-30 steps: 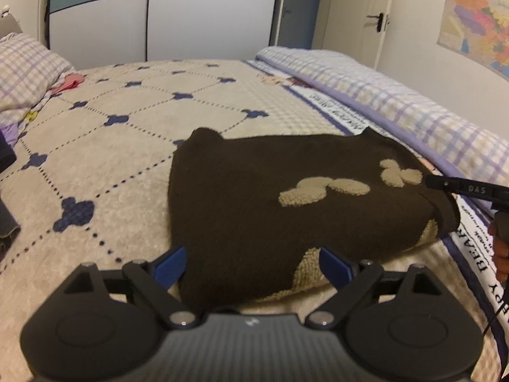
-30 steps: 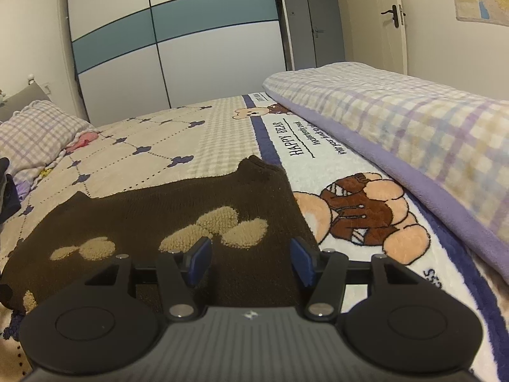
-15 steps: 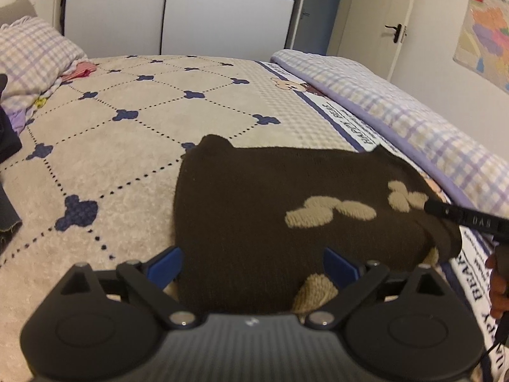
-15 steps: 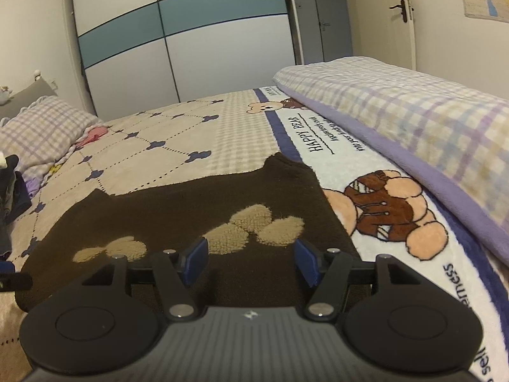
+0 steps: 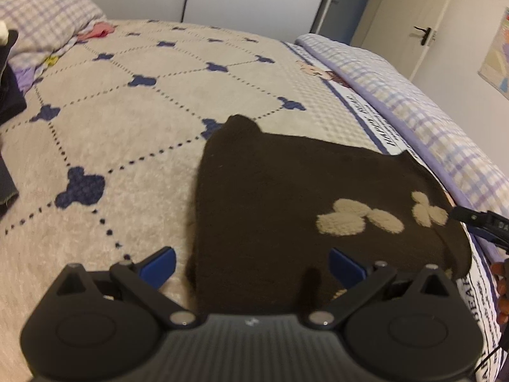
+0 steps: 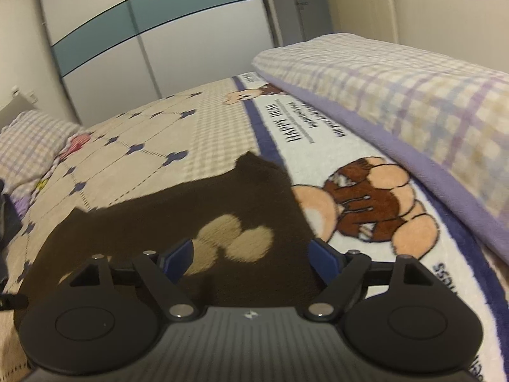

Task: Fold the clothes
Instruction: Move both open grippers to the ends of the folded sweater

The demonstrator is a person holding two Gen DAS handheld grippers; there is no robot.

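Note:
A dark brown fleece garment (image 5: 286, 191) with beige patches lies folded flat on the bed. In the left wrist view its near left corner sits low between the blue pads (image 5: 159, 267) of my left gripper (image 5: 253, 267), whose jaws are opening wide and do not press on the cloth. In the right wrist view the same garment (image 6: 159, 216) fills the lower left. My right gripper (image 6: 251, 259) hovers over the garment's near right edge with its jaws opening, the pads clear of the fabric. The right gripper's black tip (image 5: 477, 219) shows at the garment's right end, with fingers of a hand (image 5: 502, 286) below it.
The bed is covered by a beige blanket (image 5: 127, 146) with blue clover marks and a bear print (image 6: 375, 203). A rolled checked quilt (image 6: 413, 95) runs along the right side. A checked pillow (image 5: 41, 22) and dark clothes (image 5: 9, 95) lie at the left. Wardrobe doors (image 6: 159, 31) stand behind.
Both pairs of jaws have spread wider, the right one clearly more. Both views have tilted and shifted slightly; the garment lies where it was.

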